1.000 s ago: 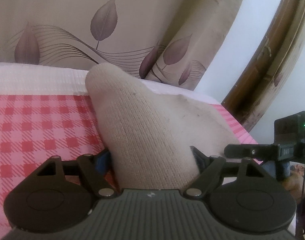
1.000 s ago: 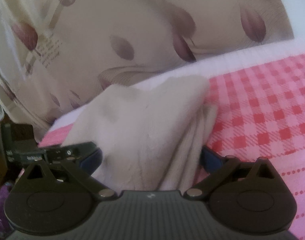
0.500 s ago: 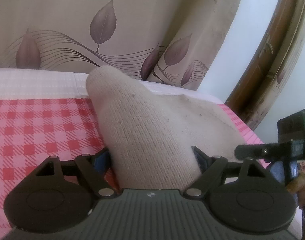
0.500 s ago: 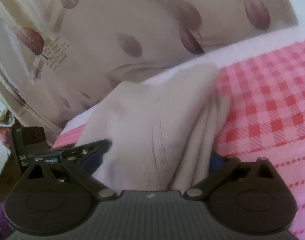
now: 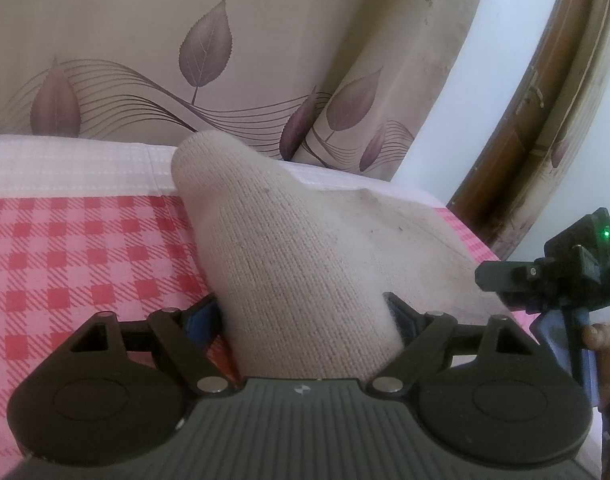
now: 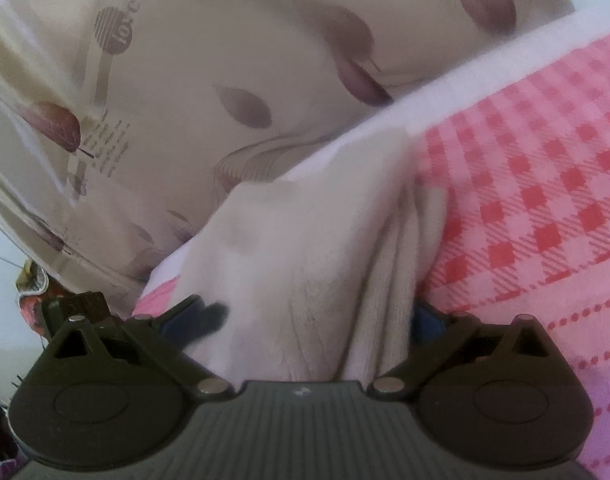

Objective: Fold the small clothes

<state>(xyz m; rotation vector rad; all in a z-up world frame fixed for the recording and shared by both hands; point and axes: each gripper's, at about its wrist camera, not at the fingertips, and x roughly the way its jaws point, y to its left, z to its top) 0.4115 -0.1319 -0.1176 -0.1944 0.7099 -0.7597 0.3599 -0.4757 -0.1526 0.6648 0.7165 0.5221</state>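
The left tool (image 5: pixel 303 312) has its two fingers spread wide, with a thick bunch of the cream knitted garment (image 5: pixel 289 264) filling the gap between them; the cloth meets both blue pads (image 5: pixel 199 320), so the tool grips the garment across a broad fold. The right tool (image 6: pixel 317 320) shows the same in its own view: its fingers stand far apart with the garment (image 6: pixel 321 264) gathered between them, the cloth against the right pad, though blur hides whether the left pad presses on it. From both tools the garment rises and stretches away toward the curtain (image 5: pixel 145 40), its far end a rounded tip close below the curtain's leaf print. Under the garment lies the bed's red and pink checked sheet (image 5: pixel 73 256), and a white strip runs between the sheet and the curtain. In the left view the right tool (image 5: pixel 553 276) appears just right of the garment, a green light on it, with fingertips of a hand (image 5: pixel 599 336) beneath.
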